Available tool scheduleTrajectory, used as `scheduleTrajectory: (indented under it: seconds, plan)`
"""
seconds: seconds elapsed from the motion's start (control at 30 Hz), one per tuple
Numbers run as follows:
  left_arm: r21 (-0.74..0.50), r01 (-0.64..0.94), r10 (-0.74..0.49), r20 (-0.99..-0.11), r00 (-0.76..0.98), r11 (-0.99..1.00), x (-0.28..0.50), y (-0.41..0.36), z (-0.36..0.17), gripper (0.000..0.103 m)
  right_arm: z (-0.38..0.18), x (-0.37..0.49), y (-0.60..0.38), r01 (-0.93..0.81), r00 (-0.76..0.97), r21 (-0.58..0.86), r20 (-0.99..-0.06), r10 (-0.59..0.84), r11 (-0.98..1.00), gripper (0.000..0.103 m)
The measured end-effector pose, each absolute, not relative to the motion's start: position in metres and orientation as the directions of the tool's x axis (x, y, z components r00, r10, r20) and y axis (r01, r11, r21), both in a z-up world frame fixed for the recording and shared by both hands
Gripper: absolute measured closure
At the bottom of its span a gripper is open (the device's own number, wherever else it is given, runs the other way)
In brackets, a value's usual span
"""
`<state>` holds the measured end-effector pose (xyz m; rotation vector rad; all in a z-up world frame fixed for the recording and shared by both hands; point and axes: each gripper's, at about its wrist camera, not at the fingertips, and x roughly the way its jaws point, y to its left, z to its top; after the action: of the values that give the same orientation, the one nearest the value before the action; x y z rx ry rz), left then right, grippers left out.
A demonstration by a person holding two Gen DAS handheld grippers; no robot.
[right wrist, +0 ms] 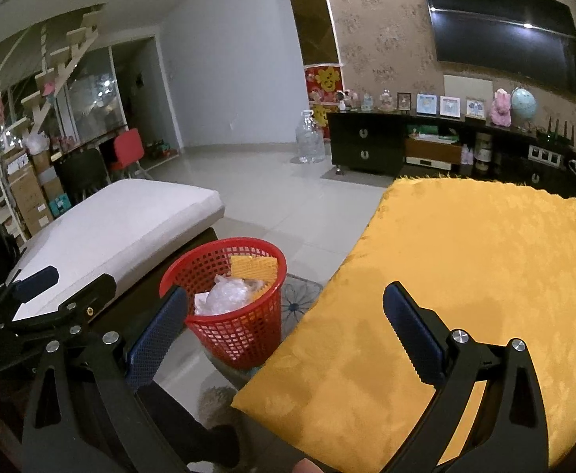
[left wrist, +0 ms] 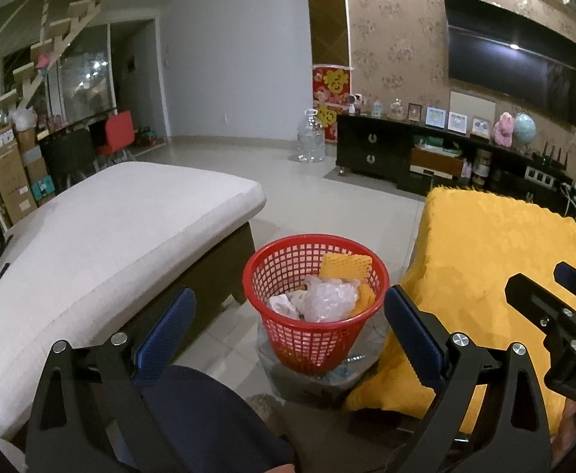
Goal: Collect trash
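Note:
A red mesh trash basket (left wrist: 272, 272) stands on the tiled floor between the sofa and the table. It holds crumpled clear plastic (left wrist: 329, 295), white paper (left wrist: 282, 304) and yellow foam netting (left wrist: 345, 264). It also shows in the right wrist view (right wrist: 193, 272). My left gripper (left wrist: 290, 309) is open and empty, held just short of the basket. My right gripper (right wrist: 284, 309) is open and empty, over the near corner of the yellow-covered table (right wrist: 465, 260). The right gripper also shows at the right edge of the left wrist view (left wrist: 552, 287), and the left gripper at the left edge of the right wrist view (right wrist: 63, 287).
A beige sofa cushion (left wrist: 103, 236) lies to the left. The yellow tablecloth (left wrist: 497, 244) covers a table on the right. A black TV cabinet (left wrist: 406, 149), a wall TV (left wrist: 516, 63) and a large water bottle (left wrist: 311, 142) stand at the back. My leg (left wrist: 209, 425) is below.

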<state>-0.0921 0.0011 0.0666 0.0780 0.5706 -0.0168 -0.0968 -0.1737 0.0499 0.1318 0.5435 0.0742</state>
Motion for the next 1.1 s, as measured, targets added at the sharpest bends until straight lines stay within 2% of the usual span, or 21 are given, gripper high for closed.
scheduleTrajectory:
  seconds: [1.1]
  plan:
    - [0.074, 0.033, 0.013, -0.551, 0.834, 0.997, -0.091, 0.000, 0.063, 0.010, 0.040, -0.096, -0.169, -0.053, 0.851, 0.146, -0.510, 0.121, 0.988, 0.007]
